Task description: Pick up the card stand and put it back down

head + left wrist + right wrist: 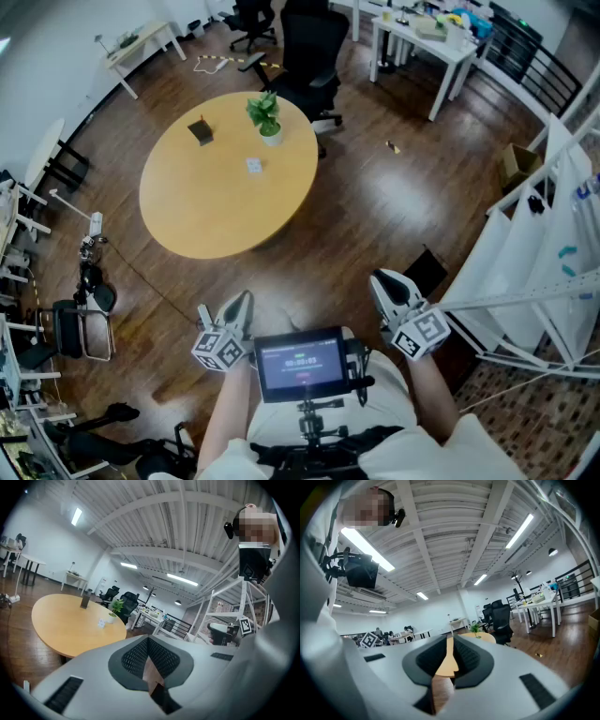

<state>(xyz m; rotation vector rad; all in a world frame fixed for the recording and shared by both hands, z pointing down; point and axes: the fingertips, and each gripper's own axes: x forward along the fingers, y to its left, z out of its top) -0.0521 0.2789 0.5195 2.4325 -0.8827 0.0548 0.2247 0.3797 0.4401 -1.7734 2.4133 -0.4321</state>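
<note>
A dark upright card stand (200, 130) stands on the far left part of the round wooden table (216, 211), well ahead of me; in the left gripper view the card stand (85, 601) shows small on the table (61, 627). My left gripper (246, 300) and right gripper (380, 279) are held close to my body, far from the table. Both point towards it. The left gripper (148, 639) has its jaws together with nothing between them. The right gripper (451, 638) shows only a thin slit, also with nothing in it.
A potted plant (266, 116) and a small white object (254, 166) also sit on the table. Black office chairs (314, 47) and white desks (422, 42) stand beyond it. A white rack (553, 234) is at my right, clutter along the left wall. A screen (302, 361) hangs at my chest.
</note>
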